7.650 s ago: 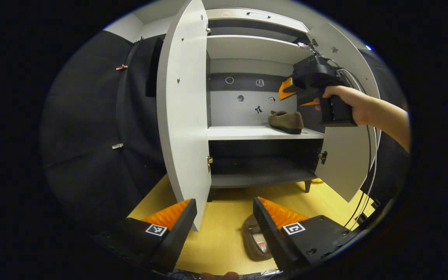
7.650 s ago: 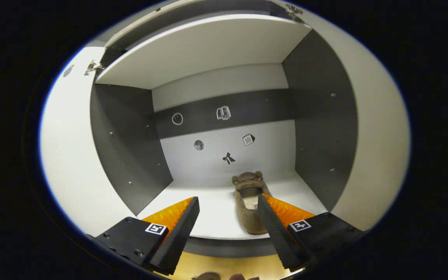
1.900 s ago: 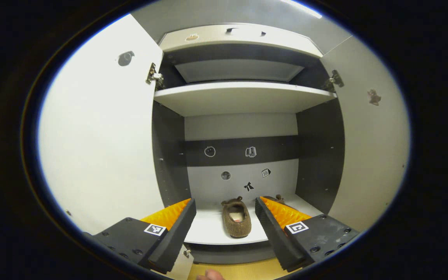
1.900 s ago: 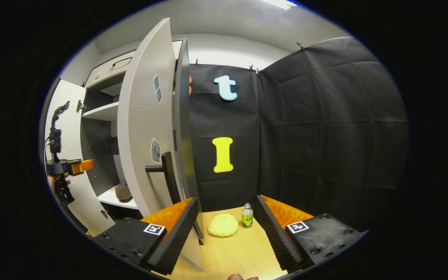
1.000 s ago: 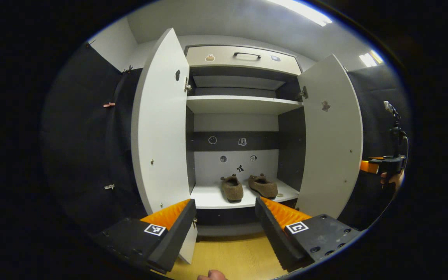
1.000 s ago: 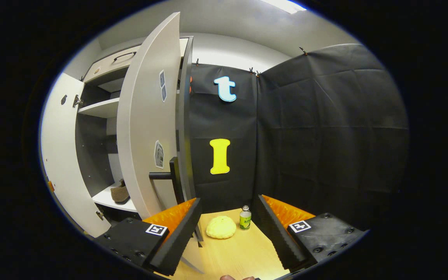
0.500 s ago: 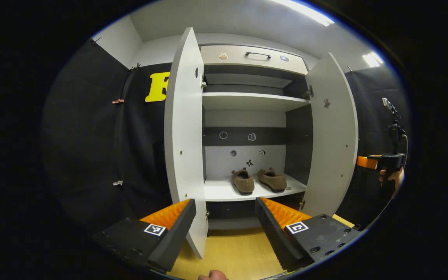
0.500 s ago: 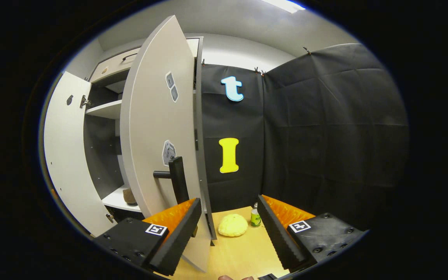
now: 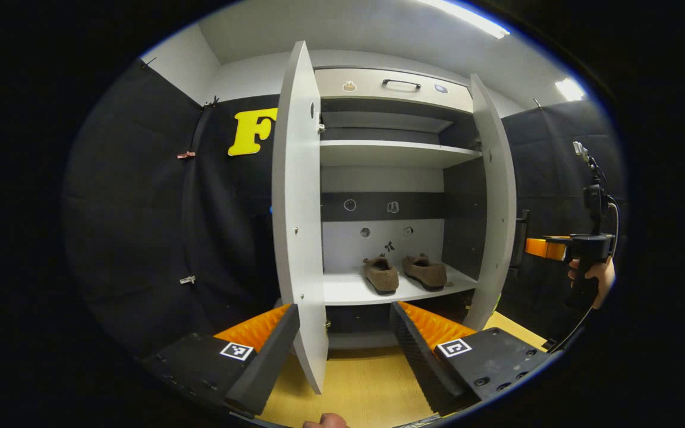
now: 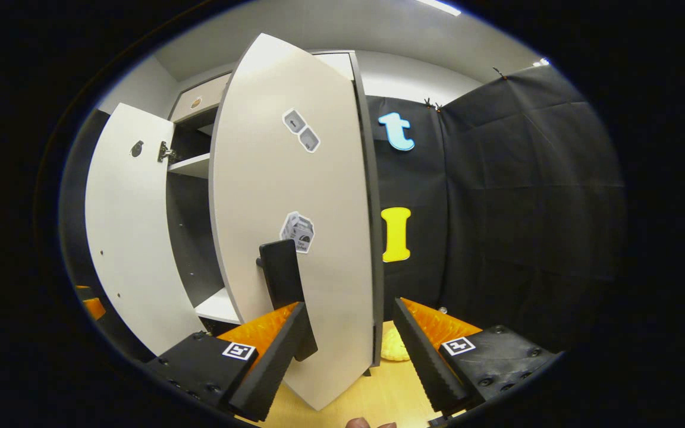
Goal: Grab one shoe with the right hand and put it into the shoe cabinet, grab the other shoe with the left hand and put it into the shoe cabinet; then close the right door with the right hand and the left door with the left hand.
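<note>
Both brown slippers are in place on the middle shelf (image 9: 348,291) of the shoe cabinet (image 9: 393,98): the left slipper (image 9: 380,274) and the right slipper (image 9: 424,271) lie side by side, toes toward the back panel, at about 12 o'clock from the left gripper (image 9: 343,348). What remains, by the look of it, is the doors.

The right gripper (image 10: 348,351) has its fingers spread wide and empty. Straight ahead of it stands the outer face of the right door (image 10: 301,226), part-way swung, with its dark vertical handle (image 10: 283,288) at roughly 11 o'clock, just above the gripper's left finger (image 10: 274,351); whether that finger touches the handle I cannot tell. The handle's long axis runs up and down, and the door's free edge lies toward 12 to 1 o'clock. The coming push likely turns on this: the door face sits between the spread fingers, so the closing force must go leftward toward the cabinet opening.

The left gripper also holds nothing, fingers parted. The left door (image 9: 301,226) stands edge-on between them at 12 o'clock, wide open. In the left gripper view the right gripper (image 9: 547,248) appears at 3 o'clock beside the right door (image 9: 497,208), plainly the nearer hand for that door.
</note>
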A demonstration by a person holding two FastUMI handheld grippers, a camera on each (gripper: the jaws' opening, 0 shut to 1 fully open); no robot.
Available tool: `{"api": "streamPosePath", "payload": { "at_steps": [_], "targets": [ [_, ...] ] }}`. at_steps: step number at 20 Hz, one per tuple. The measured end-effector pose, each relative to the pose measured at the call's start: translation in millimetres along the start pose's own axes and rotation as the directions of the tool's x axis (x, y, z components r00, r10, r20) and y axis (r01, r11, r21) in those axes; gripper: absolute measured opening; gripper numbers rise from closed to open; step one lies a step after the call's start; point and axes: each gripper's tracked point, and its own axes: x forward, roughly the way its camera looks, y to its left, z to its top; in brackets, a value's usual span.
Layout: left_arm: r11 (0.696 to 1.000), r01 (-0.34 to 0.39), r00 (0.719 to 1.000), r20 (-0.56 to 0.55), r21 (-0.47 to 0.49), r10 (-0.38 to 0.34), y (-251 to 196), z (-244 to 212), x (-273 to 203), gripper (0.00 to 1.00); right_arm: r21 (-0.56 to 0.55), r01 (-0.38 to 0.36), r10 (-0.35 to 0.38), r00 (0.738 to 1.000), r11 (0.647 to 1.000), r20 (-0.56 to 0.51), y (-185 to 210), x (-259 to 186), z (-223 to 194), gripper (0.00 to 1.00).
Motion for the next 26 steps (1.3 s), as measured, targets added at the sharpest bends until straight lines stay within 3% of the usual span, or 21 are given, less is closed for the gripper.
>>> {"api": "streamPosePath", "payload": {
  "at_steps": [4,9,16,26],
  "targets": [
    [1.000,-0.029,1.000,-0.011,0.005,0.029,17.3,-3.8,0.2,0.96,-0.010,-0.083,0.083,0.997,0.997,-0.006,41.2,-0.2,-5.0,0.98],
    [0.996,-0.084,0.996,-0.012,-0.009,0.084,51.8,-4.2,-3.5,0.96,-0.027,-0.138,0.137,0.990,0.990,-0.019,68.5,-11.3,-12.1,0.98],
    [0.978,-0.209,0.978,0.017,0.002,0.209,127.4,10.5,10.3,0.99,-0.049,-0.130,0.130,0.991,0.990,-0.009,69.4,-28.6,-9.3,0.98],
    [0.965,-0.255,0.967,-0.014,0.054,0.256,181.5,-2.5,81.3,0.98,-0.041,-0.077,0.077,0.997,0.996,0.001,48.1,-42.8,-5.5,0.98]
  ]
}}
